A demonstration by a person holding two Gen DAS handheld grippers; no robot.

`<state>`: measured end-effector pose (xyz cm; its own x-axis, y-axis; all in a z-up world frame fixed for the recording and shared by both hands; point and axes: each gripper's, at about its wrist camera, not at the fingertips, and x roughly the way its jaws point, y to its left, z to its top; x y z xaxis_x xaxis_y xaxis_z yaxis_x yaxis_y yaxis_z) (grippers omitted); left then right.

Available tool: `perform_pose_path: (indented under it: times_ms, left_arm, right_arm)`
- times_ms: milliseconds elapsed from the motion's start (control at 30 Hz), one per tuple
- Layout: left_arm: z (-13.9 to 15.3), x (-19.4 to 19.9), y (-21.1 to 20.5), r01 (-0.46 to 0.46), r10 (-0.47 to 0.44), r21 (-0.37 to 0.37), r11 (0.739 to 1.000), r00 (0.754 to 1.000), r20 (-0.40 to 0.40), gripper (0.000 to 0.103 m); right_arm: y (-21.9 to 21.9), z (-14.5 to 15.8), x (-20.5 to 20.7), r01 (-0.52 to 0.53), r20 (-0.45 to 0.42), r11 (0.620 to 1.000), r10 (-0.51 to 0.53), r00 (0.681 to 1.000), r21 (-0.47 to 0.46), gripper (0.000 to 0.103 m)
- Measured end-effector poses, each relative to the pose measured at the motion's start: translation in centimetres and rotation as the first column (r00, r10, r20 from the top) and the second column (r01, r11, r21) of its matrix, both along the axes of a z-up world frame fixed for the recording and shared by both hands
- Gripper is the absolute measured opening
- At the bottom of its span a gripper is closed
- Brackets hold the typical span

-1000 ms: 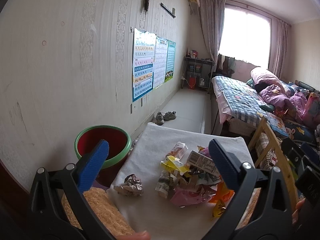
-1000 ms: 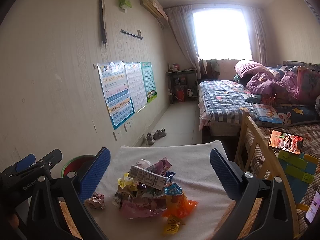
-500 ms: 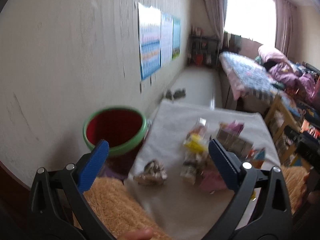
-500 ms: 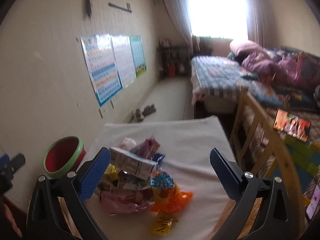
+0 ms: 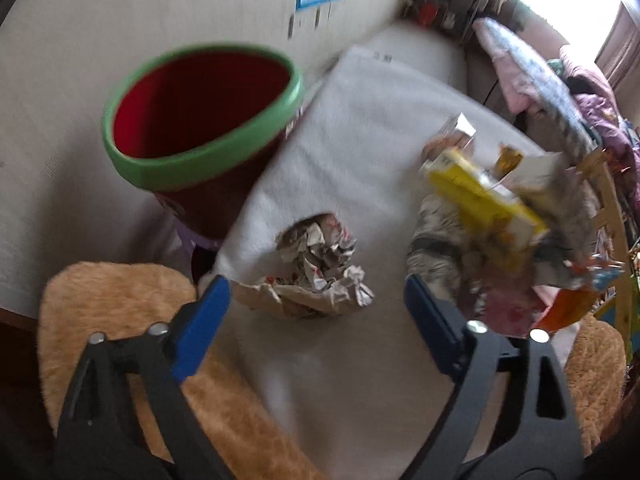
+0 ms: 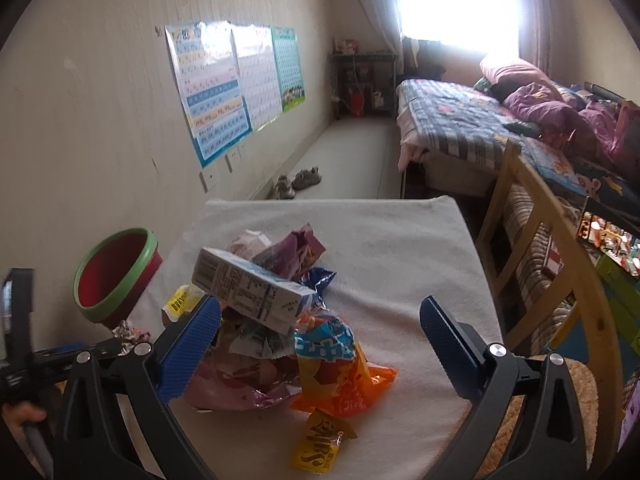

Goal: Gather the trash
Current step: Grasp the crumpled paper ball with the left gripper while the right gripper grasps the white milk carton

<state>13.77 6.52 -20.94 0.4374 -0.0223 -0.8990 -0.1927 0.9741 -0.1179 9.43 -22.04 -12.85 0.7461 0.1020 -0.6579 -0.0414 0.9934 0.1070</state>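
Note:
A crumpled paper ball (image 5: pixel 320 272) lies on the white towel-covered table (image 5: pixel 360 152), just ahead of my open, empty left gripper (image 5: pixel 316 308). A pile of wrappers (image 5: pixel 492 232) lies to its right. A red bin with a green rim (image 5: pixel 200 120) stands left of the table. In the right wrist view the pile (image 6: pixel 272 320) holds a white carton (image 6: pixel 248 288), an orange bag (image 6: pixel 340 380) and a yellow wrapper (image 6: pixel 316 448). My right gripper (image 6: pixel 320 344) is open and empty above the pile. The bin (image 6: pixel 116 276) shows at left there.
A tan fuzzy cushion (image 5: pixel 112 312) lies under the table's near edge. A wooden bed rail (image 6: pixel 552 240) and a bed (image 6: pixel 460 120) stand to the right. A wall with posters (image 6: pixel 224 88) runs along the left. Shoes (image 6: pixel 298 182) lie on the floor beyond.
My left gripper has dropped down and forward toward the crumpled paper ball and the bin. My right gripper has moved down closer over the wrapper pile. Both stay open.

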Motion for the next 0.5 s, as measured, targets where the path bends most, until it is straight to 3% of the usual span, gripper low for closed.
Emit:
perform_pose_path:
  times_ms: [133, 200, 333, 500]
  left_arm:
    - [-1.9, 0.8, 0.1, 0.002, -0.003, -0.025, 1.0, 0.999, -0.049, 0.07]
    - [-2.1, 0.9, 0.2, -0.001, 0.0, -0.035, 0.999, 0.999, -0.045, 0.057]
    - [-2.4, 0.8, 0.8, -0.013, 0.011, -0.073, 0.997, 1.0, -0.021, 0.05]
    - [-1.2, 0.1, 1.1, -0.012, 0.016, -0.103, 0.995, 0.999, 0.039, 0.044]
  right_arm:
    - [1.2, -0.4, 1.0, -0.07, -0.016, 0.996, 0.07, 0.997, -0.06, 0.096]
    - [2.1, -0.6, 1.8, -0.128, -0.034, 0.987, 0.126, 0.992, -0.1, 0.096]
    - [3.7, -1.0, 3.4, -0.224, -0.076, 0.962, 0.215, 0.974, -0.154, 0.096]
    - [5.7, -2.6, 5.9, -0.319, -0.16, 0.928, 0.291, 0.943, -0.193, 0.08]
